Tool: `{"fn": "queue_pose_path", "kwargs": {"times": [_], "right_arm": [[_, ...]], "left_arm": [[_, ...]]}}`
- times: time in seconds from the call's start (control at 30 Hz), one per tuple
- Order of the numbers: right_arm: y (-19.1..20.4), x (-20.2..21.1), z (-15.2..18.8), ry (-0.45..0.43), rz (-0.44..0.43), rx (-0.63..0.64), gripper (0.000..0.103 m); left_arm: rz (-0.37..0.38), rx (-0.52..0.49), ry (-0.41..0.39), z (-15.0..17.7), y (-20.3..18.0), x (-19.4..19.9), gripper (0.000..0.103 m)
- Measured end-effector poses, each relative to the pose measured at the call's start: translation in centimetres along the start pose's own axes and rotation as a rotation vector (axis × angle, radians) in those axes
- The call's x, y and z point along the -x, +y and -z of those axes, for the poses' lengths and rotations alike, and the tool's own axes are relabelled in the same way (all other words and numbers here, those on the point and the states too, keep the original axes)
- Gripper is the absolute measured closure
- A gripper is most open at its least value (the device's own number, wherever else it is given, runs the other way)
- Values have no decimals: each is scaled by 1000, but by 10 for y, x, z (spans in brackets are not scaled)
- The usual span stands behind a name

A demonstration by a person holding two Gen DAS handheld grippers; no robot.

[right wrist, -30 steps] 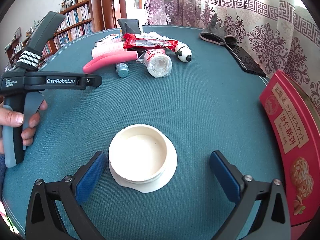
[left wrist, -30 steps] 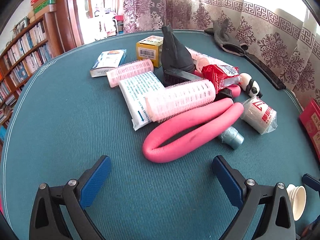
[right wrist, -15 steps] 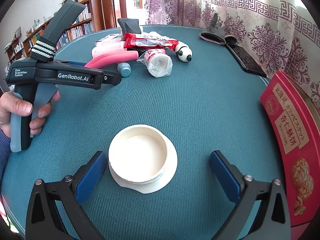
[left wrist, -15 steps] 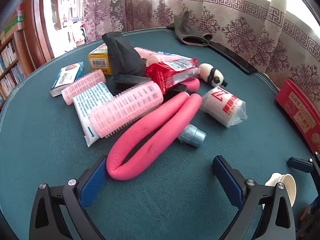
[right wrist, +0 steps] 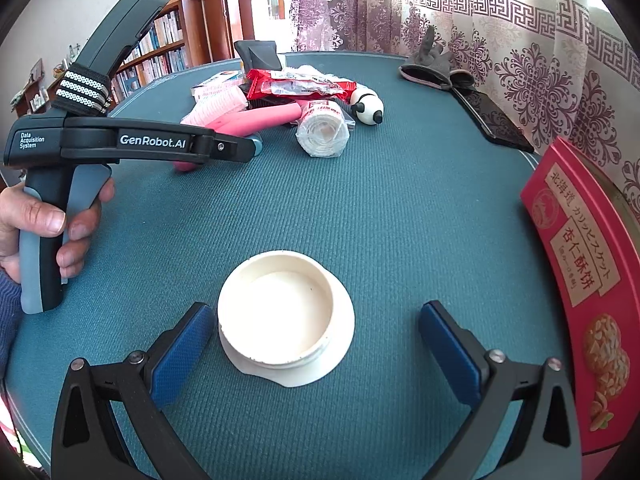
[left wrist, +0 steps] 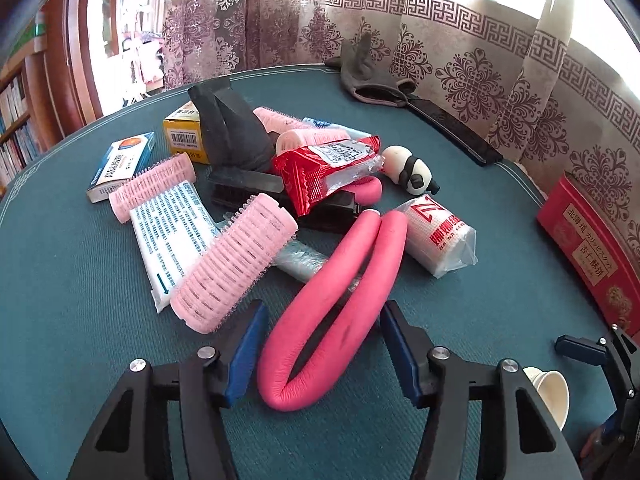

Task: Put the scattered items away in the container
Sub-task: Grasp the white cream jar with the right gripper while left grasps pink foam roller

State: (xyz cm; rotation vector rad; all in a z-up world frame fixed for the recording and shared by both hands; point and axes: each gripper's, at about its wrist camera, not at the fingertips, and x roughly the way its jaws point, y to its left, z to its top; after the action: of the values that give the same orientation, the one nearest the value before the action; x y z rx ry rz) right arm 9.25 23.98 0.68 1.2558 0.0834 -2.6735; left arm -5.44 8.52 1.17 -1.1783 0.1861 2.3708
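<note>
A bent pink foam tube [left wrist: 340, 280] lies at the near edge of a pile of items on the teal table. My left gripper [left wrist: 320, 314] straddles the tube's bend and its jaws are closing; a narrow gap still shows at each blue pad. In the right wrist view a person's hand [right wrist: 52, 224] holds that left gripper [right wrist: 240, 148] low over the tube [right wrist: 256, 118]. My right gripper [right wrist: 316, 310] stands open around a white round lid [right wrist: 286, 316] that lies on the table, touching neither pad. A red biscuit tin [right wrist: 580, 264] sits at the right edge.
The pile holds pink hair rollers [left wrist: 236, 264], a red snack packet [left wrist: 328, 172], a wrapped white roll [left wrist: 440, 236], a panda figure [left wrist: 408, 168], small boxes [left wrist: 124, 164] and a black brush [left wrist: 232, 140]. A grey glove [left wrist: 360, 72] and a dark phone [left wrist: 456, 132] lie by the curtain.
My left gripper moved forward over the pink tube and turned right, then its jaws narrowed around the bend. The right gripper and the white lid stayed still.
</note>
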Motion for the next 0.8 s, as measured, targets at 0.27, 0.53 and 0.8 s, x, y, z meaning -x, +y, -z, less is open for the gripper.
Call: {"fn": "queue_pose_path", "kwargs": {"times": [0.27,0.53,0.8], "right_arm": [[-1,2,1,-7,-5,-8,0],[-7,5,0,-28,-26,-43,4],[-3,10,0,-51,-4,-28,31]], "left_arm": [[-15,8,-21,15,-14,13,64],[-40,183,-27,53,-8,44,64],[-134,154,-23,64,-17,48,64]]}}
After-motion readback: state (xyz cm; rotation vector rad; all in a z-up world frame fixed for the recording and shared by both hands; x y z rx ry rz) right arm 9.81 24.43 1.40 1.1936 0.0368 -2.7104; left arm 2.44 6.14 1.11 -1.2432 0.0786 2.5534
